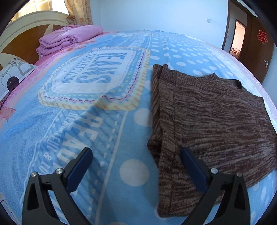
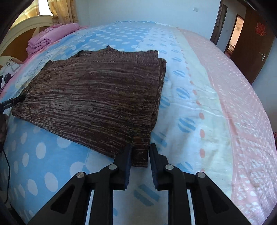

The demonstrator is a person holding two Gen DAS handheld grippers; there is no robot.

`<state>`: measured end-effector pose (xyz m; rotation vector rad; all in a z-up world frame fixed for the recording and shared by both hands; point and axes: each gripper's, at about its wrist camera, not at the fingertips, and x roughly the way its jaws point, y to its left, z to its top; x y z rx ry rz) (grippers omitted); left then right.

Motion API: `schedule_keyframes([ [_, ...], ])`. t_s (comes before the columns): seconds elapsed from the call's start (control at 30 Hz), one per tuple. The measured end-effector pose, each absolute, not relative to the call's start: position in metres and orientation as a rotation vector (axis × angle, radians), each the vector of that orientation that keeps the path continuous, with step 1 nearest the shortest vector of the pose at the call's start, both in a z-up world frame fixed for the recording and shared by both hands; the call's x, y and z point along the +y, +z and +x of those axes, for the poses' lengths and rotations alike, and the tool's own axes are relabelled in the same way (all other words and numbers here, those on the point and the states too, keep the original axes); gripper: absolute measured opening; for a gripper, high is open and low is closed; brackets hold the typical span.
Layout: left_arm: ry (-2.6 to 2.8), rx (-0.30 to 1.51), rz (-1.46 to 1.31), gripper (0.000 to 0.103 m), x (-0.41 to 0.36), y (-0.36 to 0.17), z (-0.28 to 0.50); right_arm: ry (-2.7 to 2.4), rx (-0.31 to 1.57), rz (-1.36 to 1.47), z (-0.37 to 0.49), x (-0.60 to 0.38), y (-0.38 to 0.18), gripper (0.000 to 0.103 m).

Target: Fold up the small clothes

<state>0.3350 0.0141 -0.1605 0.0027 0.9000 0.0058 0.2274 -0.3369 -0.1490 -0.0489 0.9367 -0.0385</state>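
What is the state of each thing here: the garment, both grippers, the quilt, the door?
Brown knit garment: partly folded, flat on the bed.
Left gripper: open, at the garment's left edge.
Right gripper: narrowly open around the near corner.
Pink quilt: folded, by the headboard.
Door: open.

We see bright daylight from the curtained window [image 1: 26, 10], sharp focus, and strong fisheye bending with dark corners.
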Motion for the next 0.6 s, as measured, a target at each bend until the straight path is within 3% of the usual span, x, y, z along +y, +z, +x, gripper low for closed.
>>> schedule_keyframes([
  [0.2, 0.039, 0.910, -0.065, 0.103, 0.033, -0.161, 0.324, 0.041, 0.809, -0.008, 0.242, -0.313, -0.127, 0.027],
  [0.33, 0.031, 0.924, -0.018, 0.103, 0.031, -0.163, 0.316, 0.013, 0.936, 0.002, 0.258, -0.314, -0.167, 0.027],
  [0.6, -0.025, 0.919, 0.038, 0.103, 0.035, -0.165, 0.302, -0.020, 0.922, -0.089, 0.234, -0.303, -0.165, 0.027],
])
